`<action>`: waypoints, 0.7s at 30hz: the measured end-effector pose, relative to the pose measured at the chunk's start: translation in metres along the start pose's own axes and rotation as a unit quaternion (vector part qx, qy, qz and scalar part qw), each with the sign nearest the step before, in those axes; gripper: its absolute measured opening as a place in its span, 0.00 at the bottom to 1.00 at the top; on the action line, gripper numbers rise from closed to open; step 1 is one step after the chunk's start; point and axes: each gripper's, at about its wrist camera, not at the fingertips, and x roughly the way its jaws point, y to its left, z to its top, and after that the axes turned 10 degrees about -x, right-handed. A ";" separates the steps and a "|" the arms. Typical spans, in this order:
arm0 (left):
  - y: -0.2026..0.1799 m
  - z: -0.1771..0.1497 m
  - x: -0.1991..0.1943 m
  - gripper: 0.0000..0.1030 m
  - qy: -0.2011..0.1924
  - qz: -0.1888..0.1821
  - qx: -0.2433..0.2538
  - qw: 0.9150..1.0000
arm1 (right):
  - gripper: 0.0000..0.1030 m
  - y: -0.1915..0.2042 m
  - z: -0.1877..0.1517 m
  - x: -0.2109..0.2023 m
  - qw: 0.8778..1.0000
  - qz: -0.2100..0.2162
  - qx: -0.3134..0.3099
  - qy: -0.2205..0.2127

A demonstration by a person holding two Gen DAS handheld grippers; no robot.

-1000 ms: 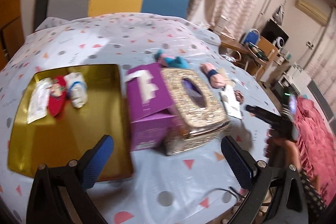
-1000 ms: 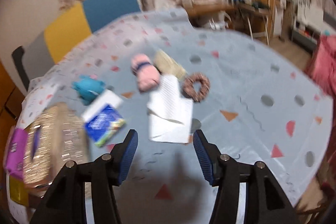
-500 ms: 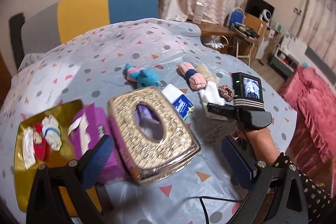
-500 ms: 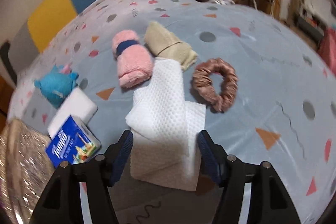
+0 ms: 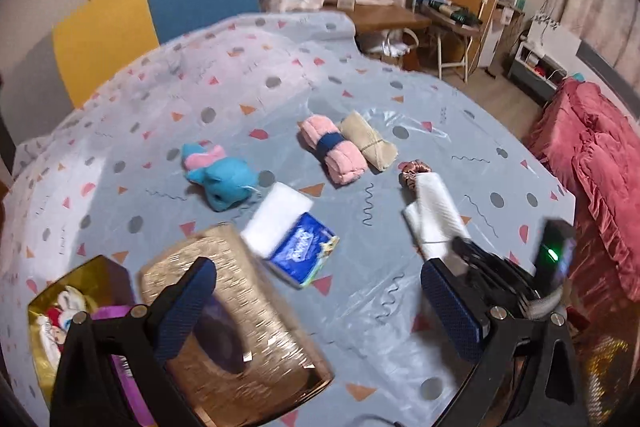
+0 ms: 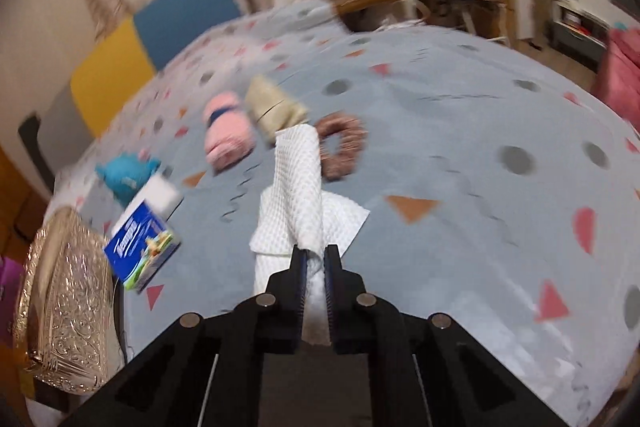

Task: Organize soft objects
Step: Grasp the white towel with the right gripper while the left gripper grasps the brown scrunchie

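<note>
Left wrist view: the left gripper (image 5: 320, 303) hovers with fingers spread wide and empty above the bench (image 5: 360, 307), near a blue tissue pack (image 5: 302, 254) with blurred, unreadable lettering.

Right wrist view: the right gripper (image 6: 316, 267) has its fingers pinched on the white waffle cloth (image 6: 298, 195), which trails onto the bench beside a brown scrunchie (image 6: 340, 143).

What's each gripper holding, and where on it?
Right gripper: jaws shut on the white waffle cloth, pinching its near edge. Left gripper: open, holding nothing.
</note>
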 end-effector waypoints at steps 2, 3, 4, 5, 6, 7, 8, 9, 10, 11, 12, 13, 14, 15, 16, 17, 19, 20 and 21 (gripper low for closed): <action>-0.009 0.006 0.013 1.00 0.014 -0.010 -0.012 1.000 | 0.07 -0.013 -0.001 -0.010 1.000 -0.012 0.016 -0.024; -0.017 0.009 0.021 1.00 0.015 -0.008 -0.011 1.000 | 0.07 -0.021 -0.003 -0.014 0.999 -0.023 0.025 -0.036; -0.027 0.012 0.030 1.00 0.015 -0.003 -0.006 1.000 | 0.07 -0.026 -0.002 -0.016 0.998 -0.034 0.031 -0.043; -0.033 0.014 0.038 1.00 0.018 0.001 -0.004 1.000 | 0.07 -0.032 -0.004 -0.019 0.997 -0.048 0.040 -0.051; -0.043 0.017 0.050 1.00 0.022 0.005 -0.001 1.000 | 0.07 -0.038 -0.006 -0.021 0.995 -0.055 0.052 -0.058; -0.051 0.019 0.061 1.00 0.026 0.003 0.005 1.000 | 0.07 -0.045 -0.009 -0.022 0.994 -0.057 0.069 -0.061; -0.061 0.021 0.075 1.00 0.035 -0.002 0.009 0.999 | 0.07 -0.053 -0.013 -0.021 0.992 -0.059 0.090 -0.062; -0.072 0.024 0.094 1.00 0.054 -0.006 0.006 0.999 | 0.07 -0.058 -0.015 -0.020 0.991 -0.057 0.101 -0.061; -0.078 0.026 0.105 1.00 0.063 -0.009 0.005 0.998 | 0.07 -0.065 -0.017 -0.016 0.990 -0.049 0.116 -0.057; -0.086 0.028 0.120 1.00 0.073 -0.015 0.006 0.997 | 0.07 -0.073 -0.020 -0.010 0.989 -0.033 0.137 -0.050; -0.094 0.030 0.136 1.00 0.086 -0.019 0.005 0.996 | 0.05 -0.081 -0.023 -0.009 0.986 -0.014 0.156 -0.055; -0.100 0.031 0.151 1.00 0.095 -0.016 0.002 0.995 | 0.04 -0.083 -0.025 -0.008 0.985 -0.007 0.164 -0.059; -0.106 0.032 0.161 1.00 0.098 -0.013 0.001 0.995 | 0.04 -0.084 -0.026 -0.008 0.984 -0.001 0.167 -0.063; -0.111 0.032 0.173 1.00 0.099 -0.012 0.000 0.995 | 0.04 -0.084 -0.027 -0.007 0.984 0.001 0.168 -0.065; -0.116 0.034 0.183 1.00 0.099 -0.011 -0.004 0.995 | 0.04 -0.084 -0.029 -0.007 0.983 0.002 0.169 -0.066; -0.119 0.035 0.188 1.00 0.098 -0.015 -0.007 0.995 | 0.04 -0.083 -0.029 -0.007 0.984 0.001 0.168 -0.068; -0.127 0.038 0.199 1.00 0.093 -0.022 -0.002 0.995 | 0.04 -0.080 -0.030 -0.006 0.984 0.000 0.166 -0.070; -0.130 0.040 0.204 1.00 0.091 -0.016 0.000 0.996 | 0.04 -0.079 -0.030 -0.005 0.984 -0.001 0.165 -0.071; -0.132 0.042 0.211 1.00 0.091 -0.016 -0.001 0.996 | 0.04 -0.079 -0.030 -0.005 0.984 -0.003 0.163 -0.072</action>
